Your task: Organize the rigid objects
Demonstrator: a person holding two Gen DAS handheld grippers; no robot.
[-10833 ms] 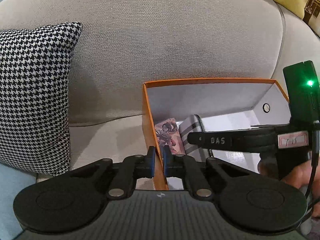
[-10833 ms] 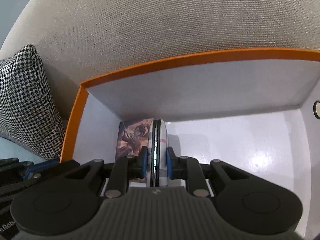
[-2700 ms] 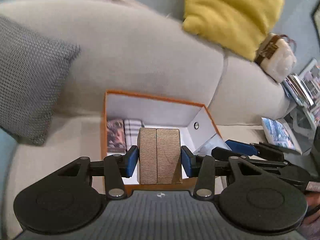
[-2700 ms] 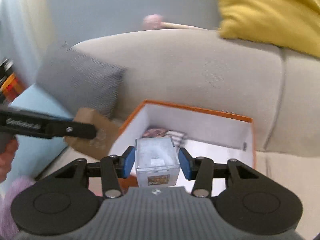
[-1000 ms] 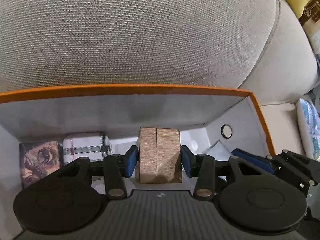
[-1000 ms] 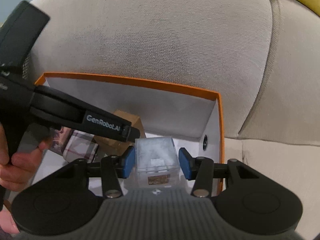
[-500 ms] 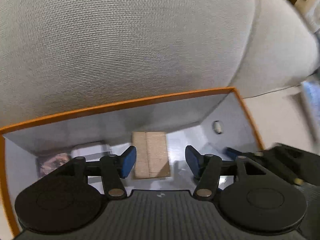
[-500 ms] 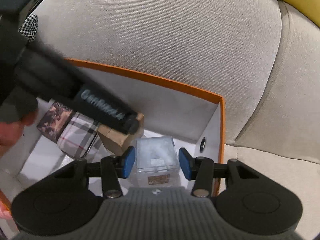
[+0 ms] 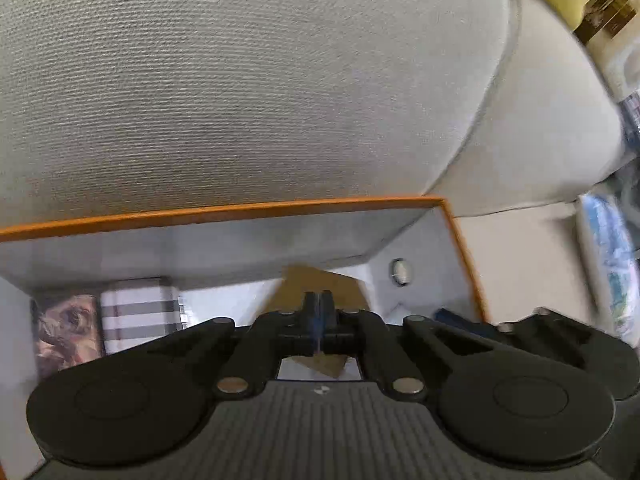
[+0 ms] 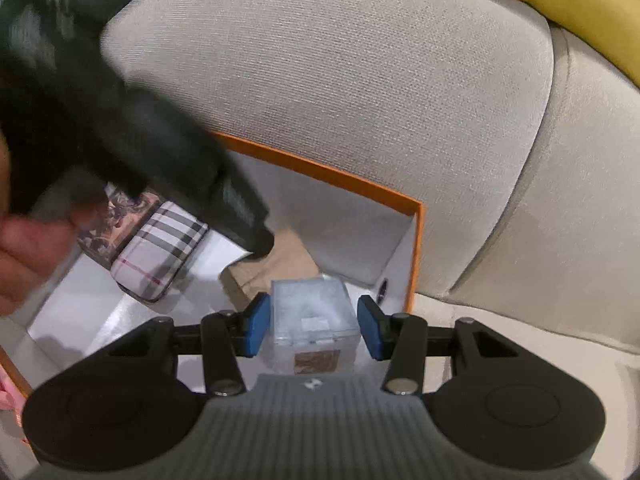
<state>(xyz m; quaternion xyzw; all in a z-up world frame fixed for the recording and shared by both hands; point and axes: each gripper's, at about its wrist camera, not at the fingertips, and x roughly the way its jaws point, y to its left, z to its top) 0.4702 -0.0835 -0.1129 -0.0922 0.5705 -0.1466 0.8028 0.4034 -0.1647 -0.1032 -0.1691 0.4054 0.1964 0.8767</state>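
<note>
The white letters on the left gripper point(image 10: 256, 240) are too blurry to read; it is squeezed tight with nothing in it, above the brown box point(image 10: 276, 268) inside the orange-edged box point(image 10: 320, 170). The right gripper point(image 10: 314, 330) holds the clear cube point(image 10: 312, 316) at the box's 5 o'clock corner, near the orange rim. The plaid case point(image 10: 164, 252) and picture box point(image 9: 66, 330) lie at 9 o'clock, with bare white floor between.

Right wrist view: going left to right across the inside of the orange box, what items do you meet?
Illustrated card pack → plaid case → brown cardboard box → clear plastic cube, held between the right gripper's fingers.
</note>
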